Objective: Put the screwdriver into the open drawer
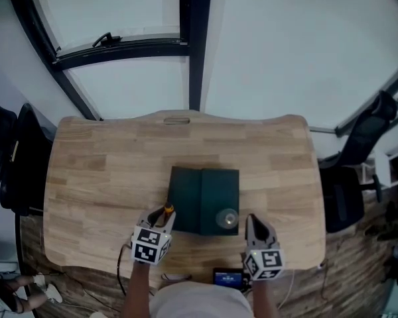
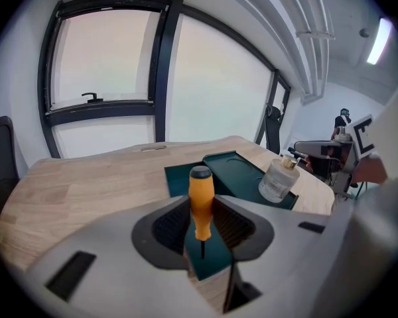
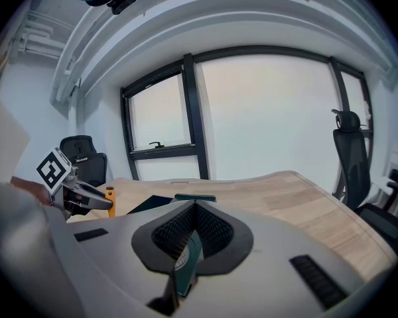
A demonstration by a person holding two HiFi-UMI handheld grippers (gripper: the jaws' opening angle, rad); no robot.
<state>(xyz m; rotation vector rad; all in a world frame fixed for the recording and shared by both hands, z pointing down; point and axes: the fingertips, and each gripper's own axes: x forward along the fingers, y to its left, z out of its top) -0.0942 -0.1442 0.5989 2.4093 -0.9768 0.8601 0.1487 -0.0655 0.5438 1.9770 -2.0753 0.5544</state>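
Note:
An orange-handled screwdriver [image 2: 201, 201] stands upright between the jaws of my left gripper [image 2: 201, 220], handle up and thin shaft pointing down. In the head view this gripper [image 1: 164, 212] hovers at the front left corner of a dark green flat box [image 1: 192, 201] lying mid-table. A small glass bottle [image 1: 227, 218] with a gold cap stands on the box's front right part, and shows again as the bottle [image 2: 277, 179]. My right gripper [image 1: 251, 220] sits just right of the bottle. Its jaws [image 3: 194, 207] meet at the tips, with green box showing through the slit.
The wooden table [image 1: 106, 171] stretches wide around the box. Black office chairs stand at the left [image 1: 6, 158] and right [image 1: 358, 151]. A small lit screen [image 1: 229, 278] lies at the near edge. Large windows are beyond the far edge.

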